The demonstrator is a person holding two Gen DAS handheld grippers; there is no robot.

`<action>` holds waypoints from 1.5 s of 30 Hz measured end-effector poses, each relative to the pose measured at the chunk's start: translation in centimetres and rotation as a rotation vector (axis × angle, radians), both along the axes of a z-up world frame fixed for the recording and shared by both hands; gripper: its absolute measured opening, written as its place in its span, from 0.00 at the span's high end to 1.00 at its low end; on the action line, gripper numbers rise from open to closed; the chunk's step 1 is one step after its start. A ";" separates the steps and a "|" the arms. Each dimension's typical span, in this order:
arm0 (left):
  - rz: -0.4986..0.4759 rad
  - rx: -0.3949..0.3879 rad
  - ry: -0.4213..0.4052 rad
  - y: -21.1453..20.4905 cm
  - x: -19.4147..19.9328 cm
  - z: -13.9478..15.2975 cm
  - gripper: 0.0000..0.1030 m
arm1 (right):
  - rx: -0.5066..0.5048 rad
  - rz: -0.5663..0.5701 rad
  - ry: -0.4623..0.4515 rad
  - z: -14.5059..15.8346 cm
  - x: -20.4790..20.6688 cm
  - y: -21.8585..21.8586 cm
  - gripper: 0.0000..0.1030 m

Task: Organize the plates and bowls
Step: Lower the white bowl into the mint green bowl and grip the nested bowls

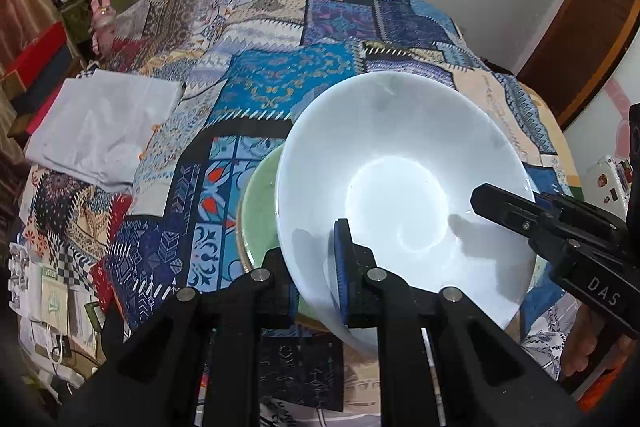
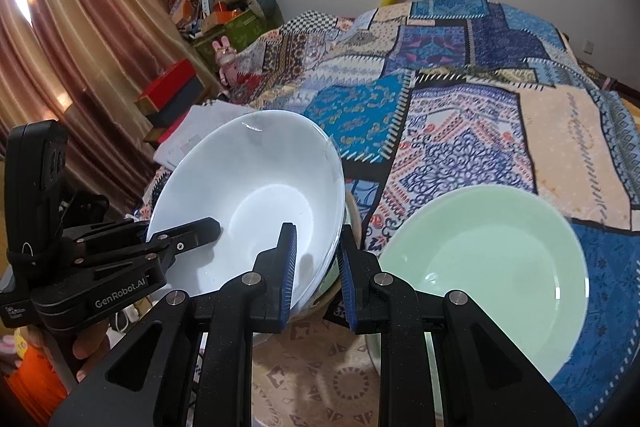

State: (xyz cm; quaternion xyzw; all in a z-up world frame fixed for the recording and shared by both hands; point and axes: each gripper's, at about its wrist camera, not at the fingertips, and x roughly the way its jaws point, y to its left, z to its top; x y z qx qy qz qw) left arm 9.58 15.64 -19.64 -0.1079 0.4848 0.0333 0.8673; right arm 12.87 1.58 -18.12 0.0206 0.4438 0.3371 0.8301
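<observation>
A white bowl [image 1: 400, 163] is held tilted above a pale green dish [image 1: 260, 211] on the patchwork bedspread. My left gripper [image 1: 316, 263] is shut on the bowl's near rim, one finger inside and one outside. My right gripper [image 2: 318, 267] straddles the same bowl's [image 2: 256, 187] rim on its right side, with a small gap showing at the outer pad. The right gripper also shows in the left wrist view [image 1: 520, 215], and the left gripper in the right wrist view [image 2: 192, 231]. A pale green plate [image 2: 488, 275] lies flat on the bed to the right of the bowl.
The patchwork bedspread [image 2: 460, 99] covers the bed. A folded white cloth [image 1: 104, 123] lies at the bed's left edge. Red and dark boxes [image 2: 172, 91], a cluttered pile [image 2: 224, 7] and curtains [image 2: 80, 27] stand to the left. A wooden door [image 1: 580, 39] is at the right.
</observation>
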 end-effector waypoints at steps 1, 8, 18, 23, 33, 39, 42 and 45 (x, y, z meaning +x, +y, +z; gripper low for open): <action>0.003 -0.002 0.006 0.2 0.0 -0.3 0.86 | -0.002 0.003 0.006 -0.2 0.0 0.2 0.82; 0.015 -0.023 0.054 1.4 0.1 -2.3 0.86 | -0.019 0.017 0.046 -1.8 0.1 1.4 0.82; 0.024 0.007 0.074 1.7 1.1 -3.6 0.86 | -0.038 0.010 0.071 -2.8 0.6 1.8 0.82; 0.031 0.014 0.082 1.8 1.6 -3.7 0.86 | -0.040 0.004 0.073 -3.1 0.7 1.6 0.82; 0.006 0.043 0.128 0.6 2.9 -3.4 0.64 | -0.062 0.010 0.057 -3.1 0.7 1.4 0.79; 0.003 0.063 0.155 -0.3 3.7 -2.8 0.58 | -0.070 0.010 0.050 -3.1 0.5 0.9 0.78; 0.007 0.068 0.139 -0.4 3.7 -2.2 0.54 | -0.050 0.008 0.042 -2.5 0.6 0.3 0.77; 0.018 0.047 0.134 0.1 3.7 -1.9 0.52 | -0.043 0.005 0.024 -1.9 0.4 0.1 0.71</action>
